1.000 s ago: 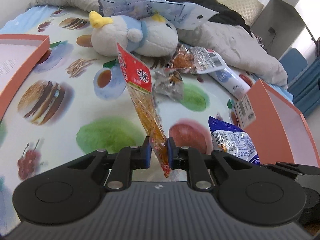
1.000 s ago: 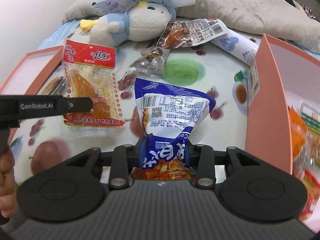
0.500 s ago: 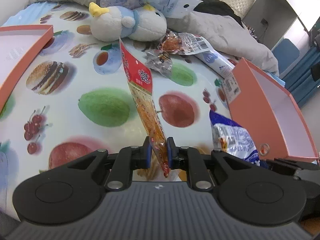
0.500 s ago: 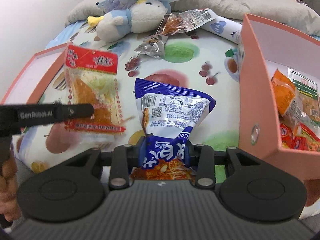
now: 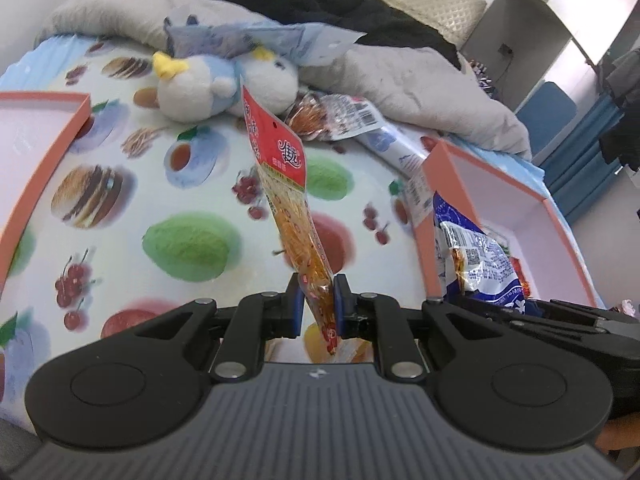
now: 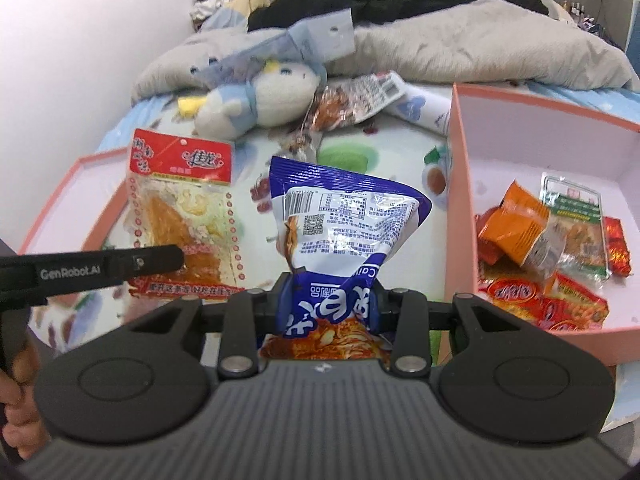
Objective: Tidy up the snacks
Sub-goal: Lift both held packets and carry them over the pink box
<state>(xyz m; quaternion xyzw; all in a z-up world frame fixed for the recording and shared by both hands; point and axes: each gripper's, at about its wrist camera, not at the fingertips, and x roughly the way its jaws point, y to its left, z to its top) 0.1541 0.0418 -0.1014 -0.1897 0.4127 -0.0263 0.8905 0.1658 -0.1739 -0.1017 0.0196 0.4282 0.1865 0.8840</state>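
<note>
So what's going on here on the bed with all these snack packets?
A person is sorting snacks with a handheld gripper in each hand. The left gripper is shut on a thin red-topped packet, and the right gripper is shut on a blue bag; both hang clear of the fruit-print sheet. The pink box on the right already holds several snacks. A few packets still lie by the plush toy.

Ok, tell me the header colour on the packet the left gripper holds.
Red header with white lettering; clearest in the right wrist view.
</note>
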